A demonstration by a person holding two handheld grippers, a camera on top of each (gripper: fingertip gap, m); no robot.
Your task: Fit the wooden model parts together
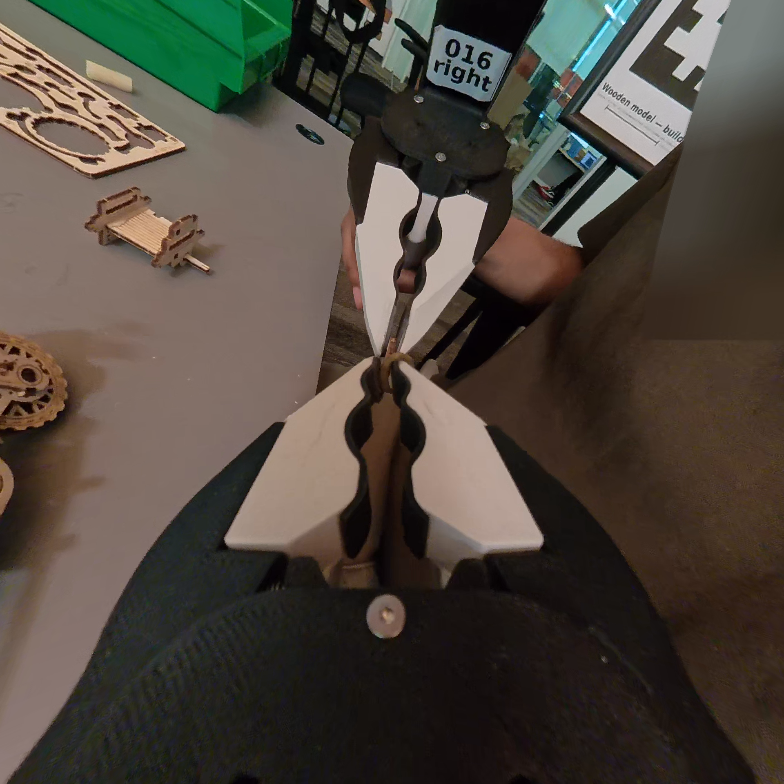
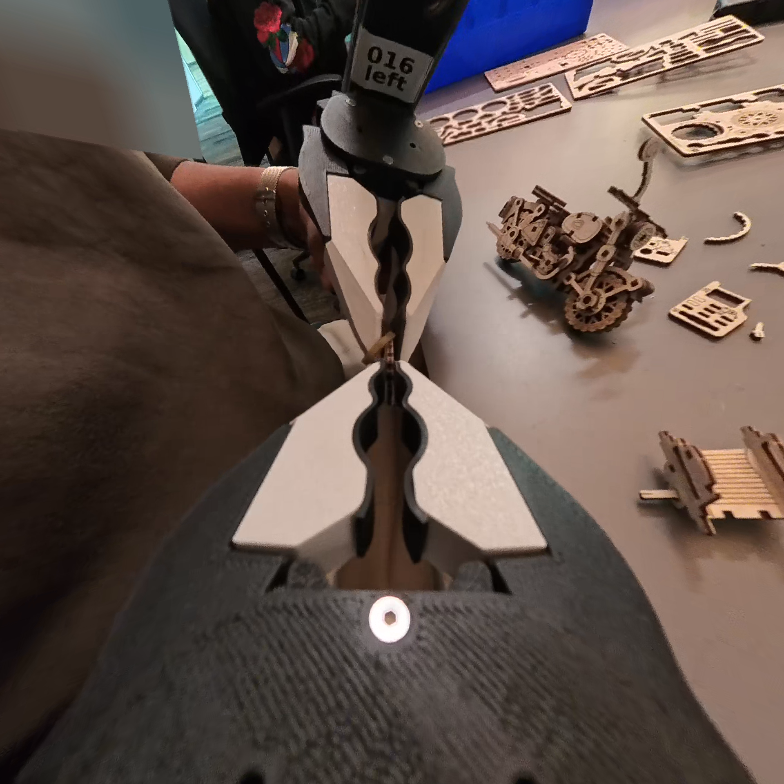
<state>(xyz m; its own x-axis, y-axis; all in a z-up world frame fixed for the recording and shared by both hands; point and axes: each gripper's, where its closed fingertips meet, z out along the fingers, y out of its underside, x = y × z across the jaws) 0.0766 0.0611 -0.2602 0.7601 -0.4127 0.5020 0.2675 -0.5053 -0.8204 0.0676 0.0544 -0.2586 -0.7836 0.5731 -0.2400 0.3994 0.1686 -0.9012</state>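
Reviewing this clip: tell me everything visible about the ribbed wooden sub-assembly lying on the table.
The ribbed wooden sub-assembly is pale laser-cut plywood: two notched, dark-edged end plates joined by a deck of thin parallel slats, with a slim peg protruding from one end. It looks assembled and intact, resting on the grey table, apart from the motorcycle model. No gripper touches it.

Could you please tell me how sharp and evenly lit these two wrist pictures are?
Left wrist view: fisheye bending toward the edges, a smeared patch at upper right, the small ring between the claws soft. Right wrist view: glare on the screw, the wooden motorcycle fairly crisp with a soft shadow.
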